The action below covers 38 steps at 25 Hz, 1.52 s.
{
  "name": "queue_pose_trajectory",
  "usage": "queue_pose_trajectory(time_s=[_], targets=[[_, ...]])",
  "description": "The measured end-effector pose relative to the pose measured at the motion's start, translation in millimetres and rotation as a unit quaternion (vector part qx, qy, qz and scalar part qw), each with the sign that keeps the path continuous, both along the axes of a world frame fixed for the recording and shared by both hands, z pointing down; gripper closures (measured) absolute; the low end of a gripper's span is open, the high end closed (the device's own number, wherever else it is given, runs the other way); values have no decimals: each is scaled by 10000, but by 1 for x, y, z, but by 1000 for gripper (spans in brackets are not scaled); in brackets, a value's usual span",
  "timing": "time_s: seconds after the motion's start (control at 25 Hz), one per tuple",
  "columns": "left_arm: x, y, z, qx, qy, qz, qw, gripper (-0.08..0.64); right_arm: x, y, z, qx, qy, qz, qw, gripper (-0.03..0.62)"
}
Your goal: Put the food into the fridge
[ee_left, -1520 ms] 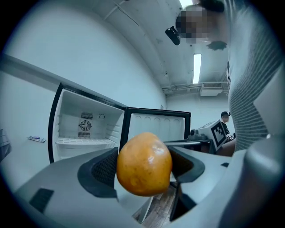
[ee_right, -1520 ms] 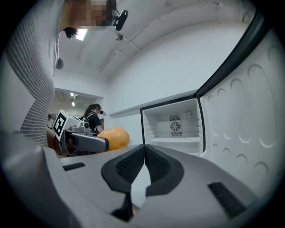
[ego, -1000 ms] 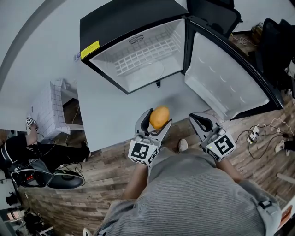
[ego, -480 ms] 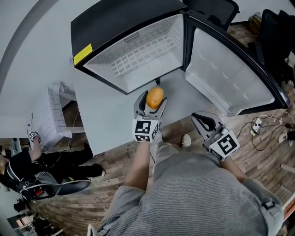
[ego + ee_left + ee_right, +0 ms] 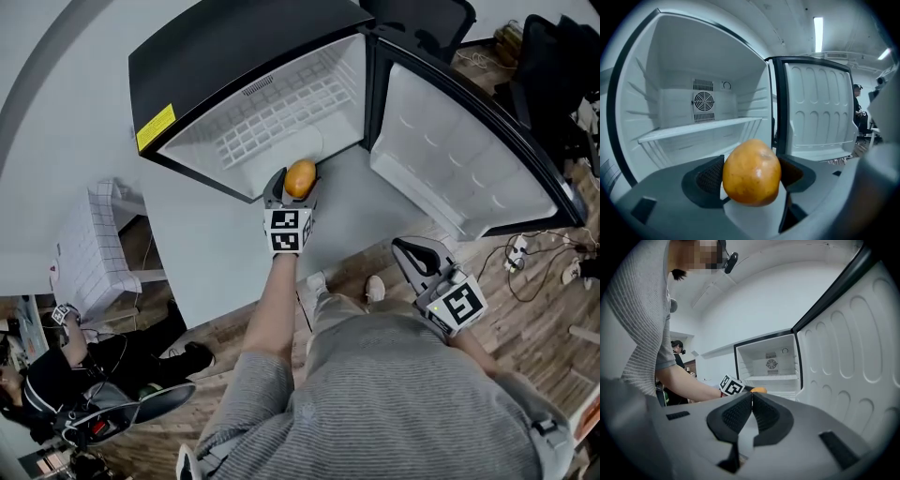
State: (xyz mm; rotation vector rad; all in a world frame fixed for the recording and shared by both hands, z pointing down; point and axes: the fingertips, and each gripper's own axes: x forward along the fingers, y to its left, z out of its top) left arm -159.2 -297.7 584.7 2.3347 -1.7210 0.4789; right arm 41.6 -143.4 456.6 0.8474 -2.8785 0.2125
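My left gripper [image 5: 295, 184] is shut on an orange-yellow round fruit [image 5: 300, 178], held at the mouth of the open fridge [image 5: 281, 112]. In the left gripper view the fruit [image 5: 752, 172] sits clamped between both black pads, in front of the white shelf [image 5: 698, 130] and the back fan grille. The fridge door [image 5: 459, 150] stands swung wide to the right. My right gripper [image 5: 419, 256] hangs back near the person's body, jaws shut with nothing in them; in its own view the pads [image 5: 740, 416] meet and the fruit [image 5: 758, 390] shows far off.
The fridge interior is white and bare, with one wire shelf [image 5: 281, 117]. A white gridded rack [image 5: 89, 234] stands at the left. Cables [image 5: 539, 258] lie on the wooden floor at the right. Another person [image 5: 56, 394] crouches at the lower left.
My left gripper has carried the fruit forward and up, from near the body to the fridge opening. The right gripper has stayed about where it was.
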Motion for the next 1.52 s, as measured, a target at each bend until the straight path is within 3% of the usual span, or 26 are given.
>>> queue_pose_trajectory(time_s=[0.4, 0.88, 1.52], targets=[[-21, -58, 45, -621, -32, -289, 9976, 206, 2, -8, -3, 15, 274, 199, 9994, 580], [-33, -101, 71, -935, -429, -463, 9936, 206, 3, -9, -3, 12, 459, 315, 9984, 580], [-36, -128, 85, -1170, -556, -503, 9903, 206, 8, -12, 3, -79, 674, 575, 9960, 580]])
